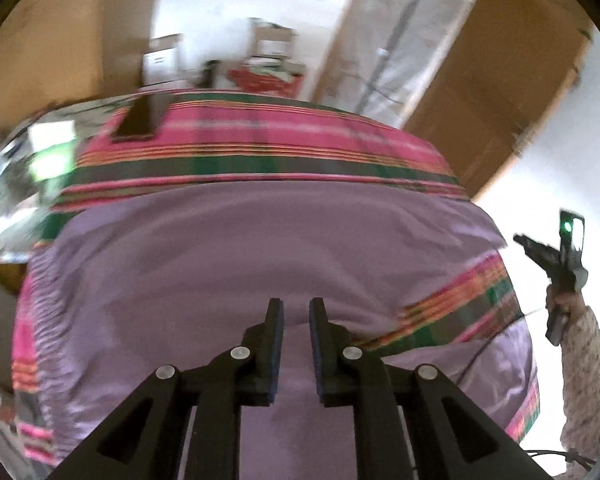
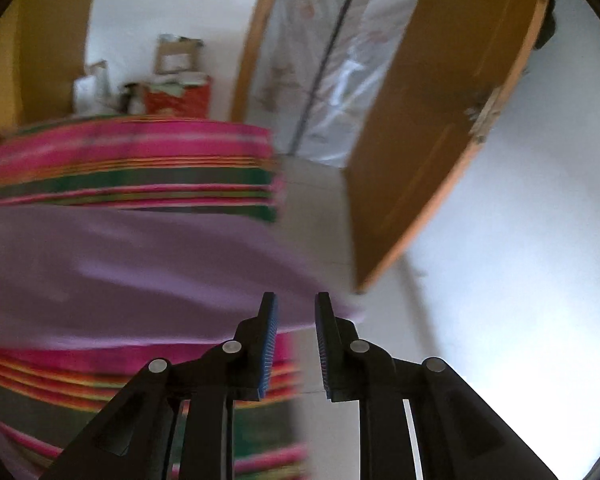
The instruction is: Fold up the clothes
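Fold looks at least one pass in: the lilac cloth [image 1: 236, 248] lies flat ahead of and under the left gripper [image 1: 296, 308], with a striped border band folded back diagonally across it to that gripper's right, so an edge is already turned over. My read is more passes remain, since the piece is wide and covers most of the surface; can't tell the layer count from here. Left gripper has its jaws slightly apart with nothing between the pads, cloth below them and no contact visible. Right gripper [image 2: 296, 312] is the same, a narrow gap, empty, sitting over the cloth's right edge, lilac and striped band to its left, bare pale floor to its right. In the left wrist view the right gripper shows far right, held up in a hand with a knitted sleeve [image 1: 584, 360], clear of the cloth. Beneath and beyond the lilac piece is a striped pink-green cover [image 1: 260, 148] with a dark flat object [image 1: 140, 116] on it, ahead-left of the left gripper, likely in the way if the fold goes forward. Further ahead: boxes and a red bag [image 2: 178, 98] against the wall; an open wooden door [image 2: 440, 128] ahead-right. Both views blurred.
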